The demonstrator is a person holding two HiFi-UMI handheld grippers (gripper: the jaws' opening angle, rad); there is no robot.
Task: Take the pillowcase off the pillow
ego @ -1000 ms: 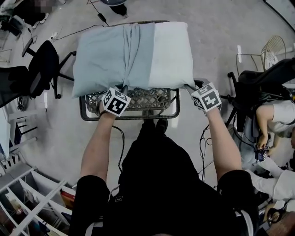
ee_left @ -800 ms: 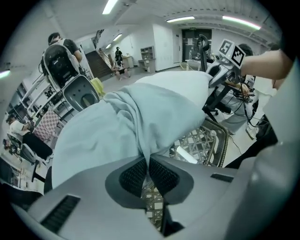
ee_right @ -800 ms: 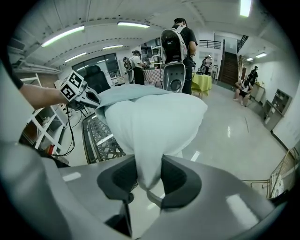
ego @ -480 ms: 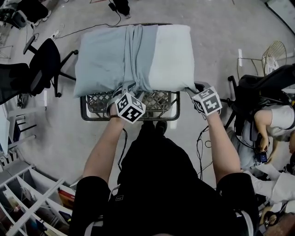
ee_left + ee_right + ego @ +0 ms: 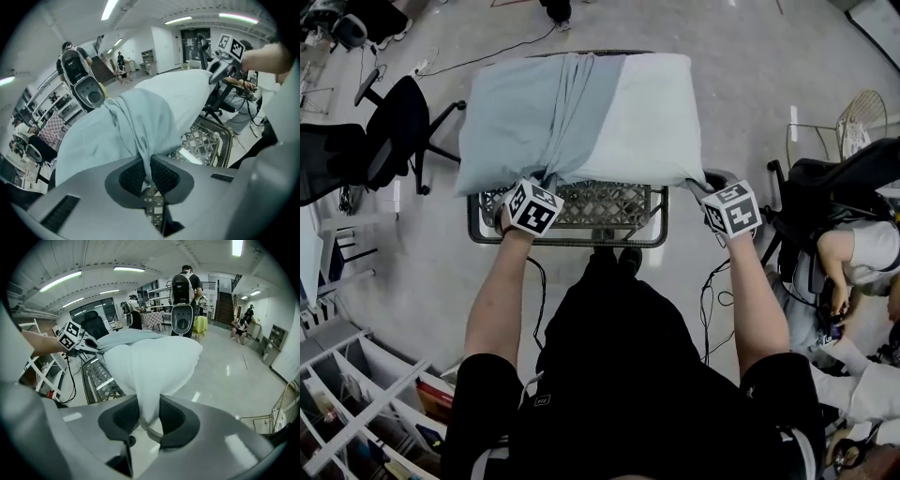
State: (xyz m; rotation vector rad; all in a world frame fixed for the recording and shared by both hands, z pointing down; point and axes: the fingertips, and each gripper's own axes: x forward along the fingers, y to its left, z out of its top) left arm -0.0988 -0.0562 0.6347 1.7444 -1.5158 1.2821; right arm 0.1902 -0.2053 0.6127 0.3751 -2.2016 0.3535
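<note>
Two grips on one half-bared pillow

The pale blue pillowcase (image 5: 520, 117), bunched midway along the white pillow (image 5: 652, 122), lies with it across a wire basket (image 5: 609, 204). The left gripper (image 5: 149, 174), its jaws just closing, pinches a pillowcase fold. The right gripper (image 5: 149, 416) clamps the pillow's bare corner. An office chair (image 5: 398, 122) stands just left. Only the gripper views show the stairs (image 5: 225, 305) beyond.

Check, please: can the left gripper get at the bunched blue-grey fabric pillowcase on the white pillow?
Likely yes: the left gripper has just been closing its jaws and pinches a fold of the pillowcase; nothing blocks it.
</note>
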